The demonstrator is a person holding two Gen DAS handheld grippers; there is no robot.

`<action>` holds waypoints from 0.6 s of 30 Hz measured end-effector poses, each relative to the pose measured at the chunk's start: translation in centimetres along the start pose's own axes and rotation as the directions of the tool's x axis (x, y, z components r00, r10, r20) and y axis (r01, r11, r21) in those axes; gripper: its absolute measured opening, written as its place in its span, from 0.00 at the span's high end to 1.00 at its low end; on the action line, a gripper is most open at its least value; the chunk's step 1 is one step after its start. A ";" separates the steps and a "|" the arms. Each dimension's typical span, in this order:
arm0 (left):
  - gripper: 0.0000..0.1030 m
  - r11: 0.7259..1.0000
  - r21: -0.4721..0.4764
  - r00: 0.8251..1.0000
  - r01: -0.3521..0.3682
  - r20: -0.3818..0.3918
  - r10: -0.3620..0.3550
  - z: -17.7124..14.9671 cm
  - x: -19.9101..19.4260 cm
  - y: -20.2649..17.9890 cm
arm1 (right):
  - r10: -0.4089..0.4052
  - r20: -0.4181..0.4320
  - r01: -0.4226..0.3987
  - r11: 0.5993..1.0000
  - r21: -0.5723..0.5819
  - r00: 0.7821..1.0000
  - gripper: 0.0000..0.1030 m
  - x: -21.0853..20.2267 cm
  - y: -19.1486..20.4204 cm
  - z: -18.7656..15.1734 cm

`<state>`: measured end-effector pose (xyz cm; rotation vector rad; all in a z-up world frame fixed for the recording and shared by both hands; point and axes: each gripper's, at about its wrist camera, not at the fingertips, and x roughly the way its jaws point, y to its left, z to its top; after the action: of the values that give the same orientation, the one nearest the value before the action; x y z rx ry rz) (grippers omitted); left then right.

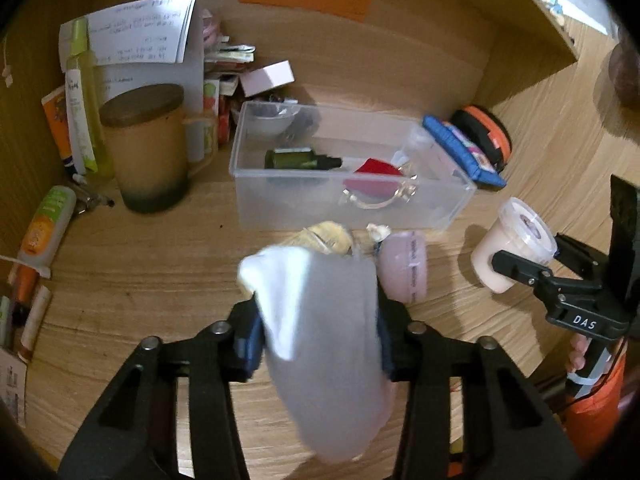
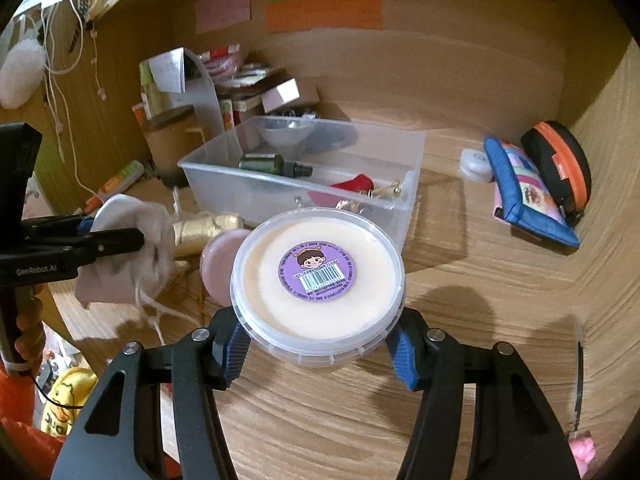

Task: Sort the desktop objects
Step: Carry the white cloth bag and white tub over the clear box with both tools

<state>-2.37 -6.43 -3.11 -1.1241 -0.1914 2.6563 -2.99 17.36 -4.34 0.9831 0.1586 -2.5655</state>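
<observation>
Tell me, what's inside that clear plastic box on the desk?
Inside the clear plastic box: a dark green bottle lying down, a red fabric piece, a small pale bowl. The gold-coloured bits are unclear.

Wooden desk (image 2: 460, 280) with wood-grain top, wooden back wall (image 2: 440, 60) carrying coloured paper notes (image 2: 324, 12), warm dim light

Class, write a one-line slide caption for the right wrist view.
Right gripper jaws clamp a lidded tub above the desk, before a clear storage box.
</observation>
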 end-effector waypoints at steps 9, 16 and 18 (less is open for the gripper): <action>0.65 1.000 -0.008 1.000 0.026 -0.005 -0.026 0.9 0.6 -0.3 | 0.014 0.040 -0.014 1.000 0.021 0.999 0.47 -1.5 -0.5 0.7; 0.65 0.996 -0.021 0.992 0.088 0.091 -0.086 3.9 -1.9 -0.2 | 0.024 0.055 -0.026 0.999 0.039 0.998 0.47 -1.8 -1.1 1.3; 0.65 0.997 -0.012 0.991 0.077 0.112 -0.075 4.8 -2.2 -0.4 | 0.029 0.058 -0.032 0.999 0.043 0.998 0.47 -1.8 -1.2 1.5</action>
<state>-4.30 -6.82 1.86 -0.9538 -0.2721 2.6559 -3.21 18.68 -2.08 0.9187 0.0716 -2.5760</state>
